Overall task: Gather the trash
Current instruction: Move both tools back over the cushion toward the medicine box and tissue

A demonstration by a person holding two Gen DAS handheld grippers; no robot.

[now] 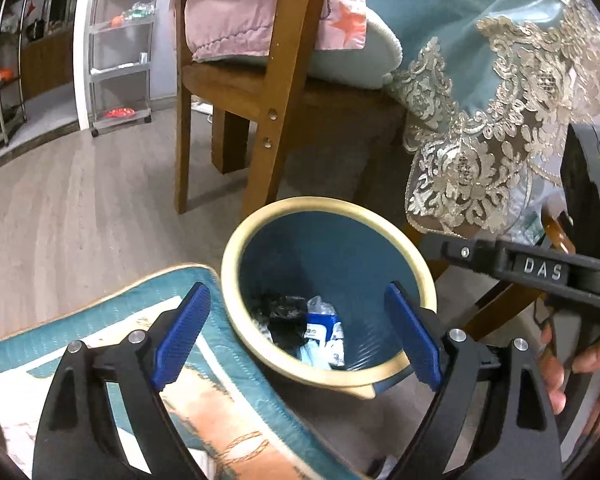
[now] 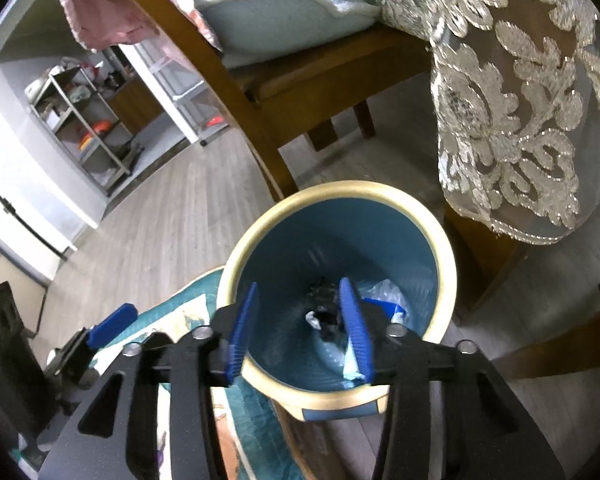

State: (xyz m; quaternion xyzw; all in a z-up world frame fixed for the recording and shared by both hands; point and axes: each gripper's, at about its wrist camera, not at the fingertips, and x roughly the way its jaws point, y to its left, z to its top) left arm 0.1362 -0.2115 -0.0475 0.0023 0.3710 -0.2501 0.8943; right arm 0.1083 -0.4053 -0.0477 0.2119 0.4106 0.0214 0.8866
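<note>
A blue bin with a cream rim [image 1: 230,256] [image 2: 360,189] stands on the floor. At its bottom lie a crumpled black bag [image 1: 284,312] [image 2: 322,286], a blue-and-white wrapper [image 1: 320,328] and clear plastic [image 2: 384,292]. My left gripper [image 1: 298,296] hangs over the bin mouth with its jaws wide apart and nothing between them. My right gripper [image 2: 300,316] is also above the bin, jaws partly apart and empty; the trash seen between them lies down in the bin. A hand [image 1: 560,364] holds the right gripper's black body [image 1: 540,268]. One blue finger [image 2: 112,326] of the left gripper shows at the left.
A teal quilted mat [image 1: 100,320] [image 2: 256,420] lies against the bin's near side. A wooden chair [image 1: 276,80] [image 2: 236,92] with cushions stands just behind it. A lace tablecloth [image 1: 480,120] [image 2: 520,120] hangs at the right. A shelf cart [image 1: 120,52] stands far left on wood floor.
</note>
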